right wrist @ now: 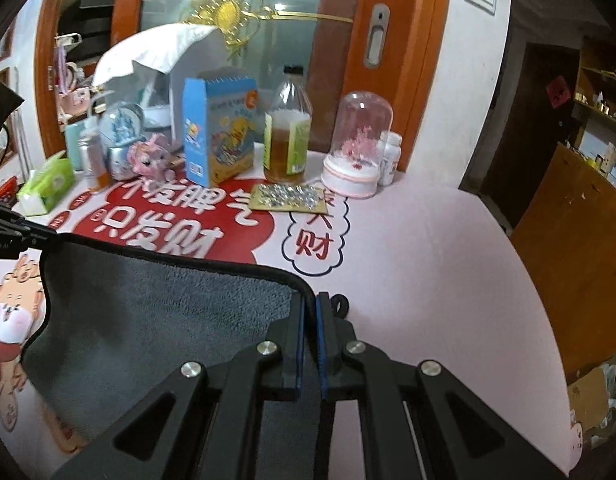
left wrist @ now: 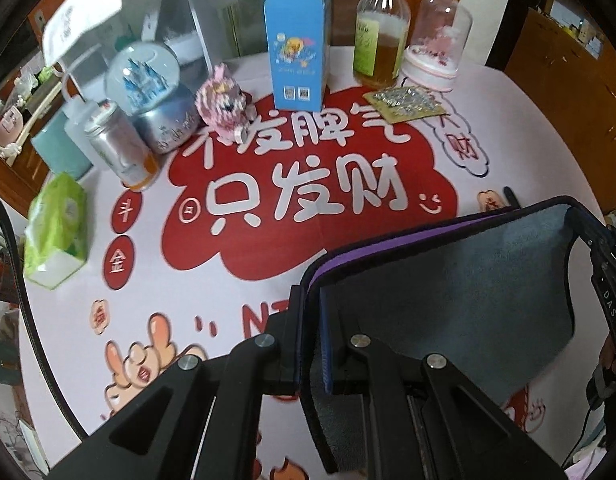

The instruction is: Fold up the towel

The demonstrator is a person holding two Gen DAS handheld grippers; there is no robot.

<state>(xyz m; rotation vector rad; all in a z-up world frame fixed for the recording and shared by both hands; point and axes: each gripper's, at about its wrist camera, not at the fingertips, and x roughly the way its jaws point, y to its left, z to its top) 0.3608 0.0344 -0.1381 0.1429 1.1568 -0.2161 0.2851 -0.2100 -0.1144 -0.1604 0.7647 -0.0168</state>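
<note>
Along the far left of the table (left wrist: 528, 128) lies a green tissue pack (left wrist: 56, 232), and behind it stand a white squeeze bottle (left wrist: 78, 120) and a silver can (left wrist: 118, 148), then a snow globe (left wrist: 148, 88) with a blue castle inside and a pink block-built figure (left wrist: 224, 100) just beside it. Near the middle a blue carton (left wrist: 298, 44) stands upright on the red and white printed table cover (left wrist: 308, 200). To its right are a bottle of amber liquid (left wrist: 378, 36), a flat card of small clear pieces (left wrist: 404, 102) lying in front of it, and a glass dome (left wrist: 438, 44) with pink flowers on a white base. Nearer the cameras, the towel (left wrist: 448, 280), grey with a dark border and a purple underside showing along its top edge, hangs above the cover, stretched between the two grippers. The left gripper (left wrist: 310, 340) has its jaws pressed onto the towel's left corner, the cloth caught between the blue pads. In the right wrist view, the right gripper (right wrist: 310, 340) pinches the towel (right wrist: 168, 320) at its right corner with the jaws nearly together, and the other gripper shows at the towel's far edge.
</note>
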